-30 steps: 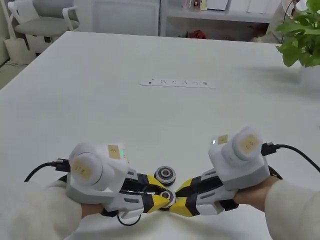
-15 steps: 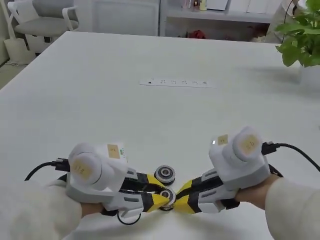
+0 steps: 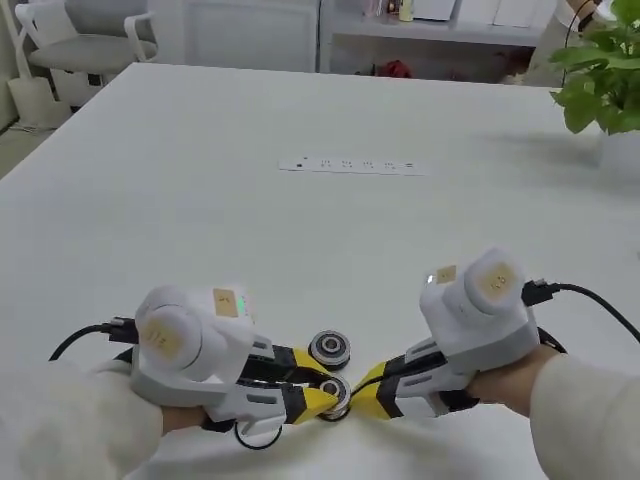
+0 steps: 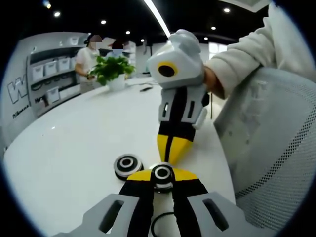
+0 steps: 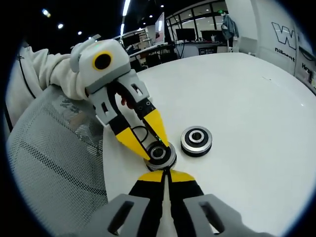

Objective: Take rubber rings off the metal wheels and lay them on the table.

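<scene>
Two hand-held grippers meet tip to tip low on the white desk (image 3: pixel 200 220); the left hand-held gripper (image 3: pixel 323 389) has its yellow-tipped jaws clamped on a small round metal wheel with a black rubber ring (image 3: pixel 337 392), one jaw on each side of it; the right hand-held gripper (image 3: pixel 359 391) faces it with its jaws drawn together, tips touching that wheel's rim, though I cannot tell whether they pinch the ring; a second ringed metal wheel (image 3: pixel 329 348) lies flat just beyond the clamped wheel, apart from both grippers; a white power strip (image 3: pixel 352 165) lies well beyond the clamped wheel; a green potted plant (image 3: pixel 600 80) stands far beyond it, to the right.
</scene>
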The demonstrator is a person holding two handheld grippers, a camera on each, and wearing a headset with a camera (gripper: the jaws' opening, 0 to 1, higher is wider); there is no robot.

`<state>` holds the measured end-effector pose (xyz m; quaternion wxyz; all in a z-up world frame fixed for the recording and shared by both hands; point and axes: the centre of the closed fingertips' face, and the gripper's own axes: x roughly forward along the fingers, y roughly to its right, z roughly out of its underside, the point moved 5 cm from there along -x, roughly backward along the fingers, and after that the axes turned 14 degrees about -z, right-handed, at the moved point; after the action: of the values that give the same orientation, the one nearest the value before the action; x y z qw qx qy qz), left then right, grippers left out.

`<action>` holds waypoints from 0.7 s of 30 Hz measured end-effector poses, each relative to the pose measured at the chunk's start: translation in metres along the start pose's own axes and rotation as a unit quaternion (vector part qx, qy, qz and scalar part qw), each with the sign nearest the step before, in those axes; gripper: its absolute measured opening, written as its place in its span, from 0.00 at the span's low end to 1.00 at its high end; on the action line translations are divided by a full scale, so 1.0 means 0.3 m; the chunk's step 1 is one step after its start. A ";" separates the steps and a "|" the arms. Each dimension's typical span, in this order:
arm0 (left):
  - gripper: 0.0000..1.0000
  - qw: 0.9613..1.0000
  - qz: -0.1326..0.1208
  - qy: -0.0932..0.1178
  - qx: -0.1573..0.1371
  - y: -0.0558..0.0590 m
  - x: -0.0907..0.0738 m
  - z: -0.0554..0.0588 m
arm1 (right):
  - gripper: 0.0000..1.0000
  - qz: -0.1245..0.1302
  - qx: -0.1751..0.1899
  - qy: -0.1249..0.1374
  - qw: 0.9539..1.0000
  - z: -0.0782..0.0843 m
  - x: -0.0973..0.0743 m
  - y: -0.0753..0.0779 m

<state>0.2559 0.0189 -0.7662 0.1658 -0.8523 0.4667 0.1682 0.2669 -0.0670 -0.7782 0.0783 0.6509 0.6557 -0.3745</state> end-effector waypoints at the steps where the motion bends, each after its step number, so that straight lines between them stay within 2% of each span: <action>1: 0.14 1.000 0.000 0.000 0.000 0.000 0.000 0.000 | 0.00 0.000 0.006 0.002 1.000 0.001 0.000 0.001; 6: 0.14 1.000 0.000 0.001 0.001 -0.001 0.001 0.002 | 0.00 -0.001 0.034 0.005 0.999 -0.001 -0.004 0.003; 9: 0.14 1.000 0.000 0.001 0.003 -0.001 0.002 0.001 | 0.00 -0.003 0.062 0.012 0.998 -0.001 -0.011 0.003; 16: 0.14 1.000 0.001 0.002 0.004 -0.002 0.002 0.002 | 0.00 -0.009 0.099 0.027 0.995 -0.004 -0.021 0.012; 21: 0.14 1.000 0.001 0.002 0.005 -0.003 0.002 0.001 | 0.00 -0.017 0.148 0.055 0.987 -0.010 -0.035 0.019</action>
<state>0.2570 0.0189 -0.7667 0.1687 -0.8515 0.4686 0.1641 0.2746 -0.0744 -0.7721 -0.0617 0.6638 0.6072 -0.4323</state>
